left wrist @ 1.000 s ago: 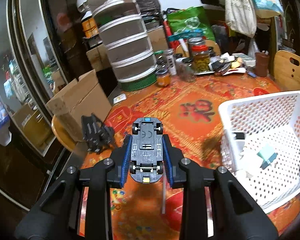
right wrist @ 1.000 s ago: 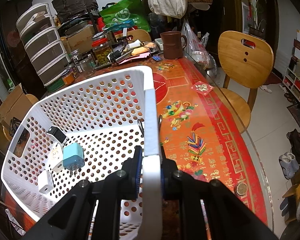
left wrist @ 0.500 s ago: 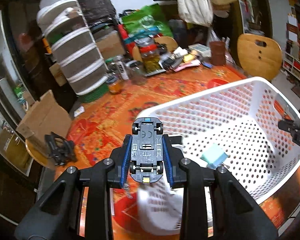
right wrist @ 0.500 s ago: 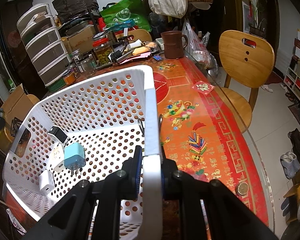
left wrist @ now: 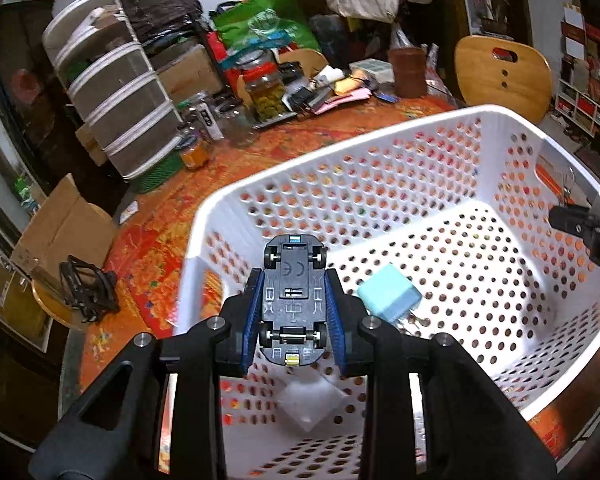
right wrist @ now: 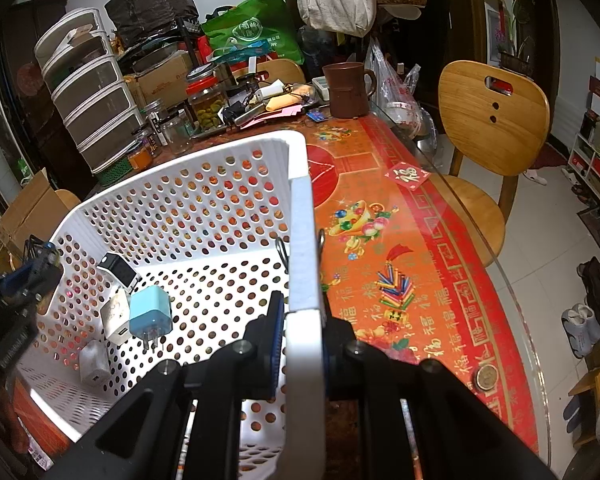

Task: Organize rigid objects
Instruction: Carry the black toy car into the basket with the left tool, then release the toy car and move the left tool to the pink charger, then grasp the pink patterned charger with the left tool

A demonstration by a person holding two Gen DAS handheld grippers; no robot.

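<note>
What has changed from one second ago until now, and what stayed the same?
The left hand-held gripper, holding the toy car upside down, moved from beside the white basket to above its inside. The right hand-held gripper stayed clamped on the rim; the chargers did not move.

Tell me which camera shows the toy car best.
The left wrist view: the toy car fills the centre, underside up, clamped in the left tongs over the white basket. The right wrist view shows only a dark blurred bit at its left edge.
</note>
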